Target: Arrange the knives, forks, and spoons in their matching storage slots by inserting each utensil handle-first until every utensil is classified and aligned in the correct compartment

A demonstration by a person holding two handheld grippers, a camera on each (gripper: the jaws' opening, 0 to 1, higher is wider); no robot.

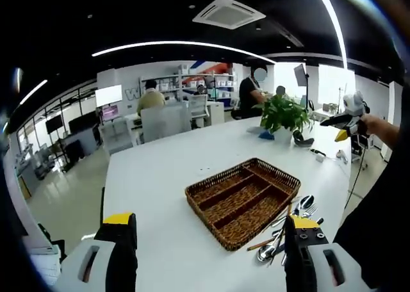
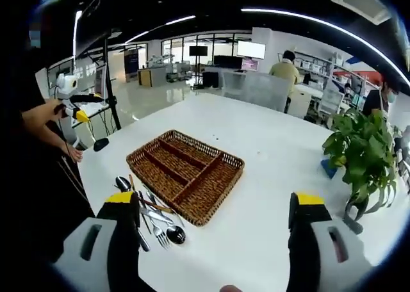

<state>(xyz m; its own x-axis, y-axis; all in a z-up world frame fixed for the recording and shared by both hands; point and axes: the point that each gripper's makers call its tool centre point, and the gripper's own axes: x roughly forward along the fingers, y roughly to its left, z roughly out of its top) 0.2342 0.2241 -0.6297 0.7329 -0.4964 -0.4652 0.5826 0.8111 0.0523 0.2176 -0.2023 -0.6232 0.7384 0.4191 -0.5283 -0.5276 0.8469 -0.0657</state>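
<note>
While you hold both tools above the white counter (image 1: 160, 177), each stands released with its jaws wide apart: the left tool (image 1: 208, 241) and the right tool (image 2: 214, 221) grasp nothing. The wicker tray (image 1: 243, 202) lies on the counter with its compartments bare. The utensils (image 2: 148, 212), spoons, forks and knives in a loose heap, lie on the counter just beside the tray's edge. A potted plant (image 2: 362, 154) stands farther along the counter.
</note>
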